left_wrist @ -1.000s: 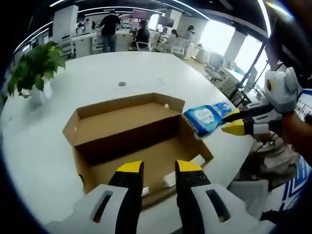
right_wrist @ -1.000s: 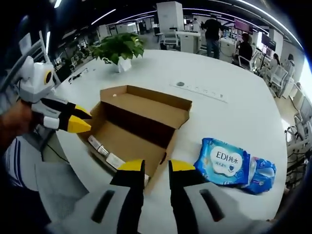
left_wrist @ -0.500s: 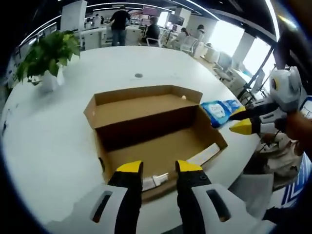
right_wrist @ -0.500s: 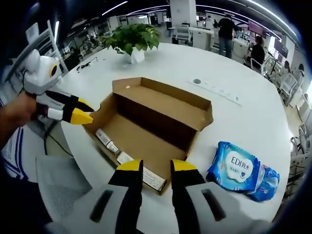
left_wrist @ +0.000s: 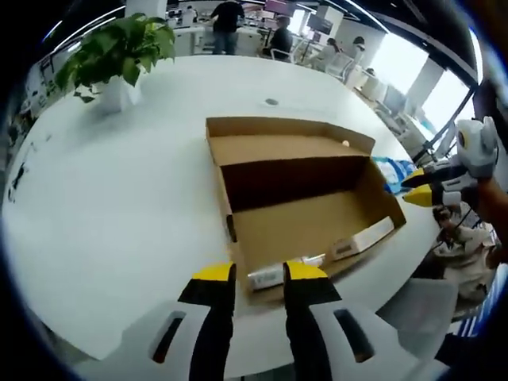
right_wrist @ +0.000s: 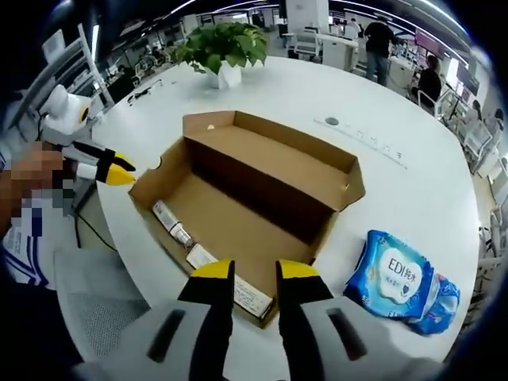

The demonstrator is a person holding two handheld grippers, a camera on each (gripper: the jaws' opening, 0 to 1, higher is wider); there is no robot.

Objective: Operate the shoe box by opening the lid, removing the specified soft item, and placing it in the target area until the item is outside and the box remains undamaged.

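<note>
- My left gripper [left_wrist: 258, 274] and right gripper [right_wrist: 251, 270] have drawn back from the open shoe box [right_wrist: 238, 202] over the past second; both hover with jaws parted, holding nothing.
- The blue wipes pack [right_wrist: 394, 276] lies on the white table [left_wrist: 119, 198] just beside the box, outside it.
- A small tube [right_wrist: 171, 223] and paper strips remain inside.
- I judge the removal done, the cardboard unharmed.
</note>
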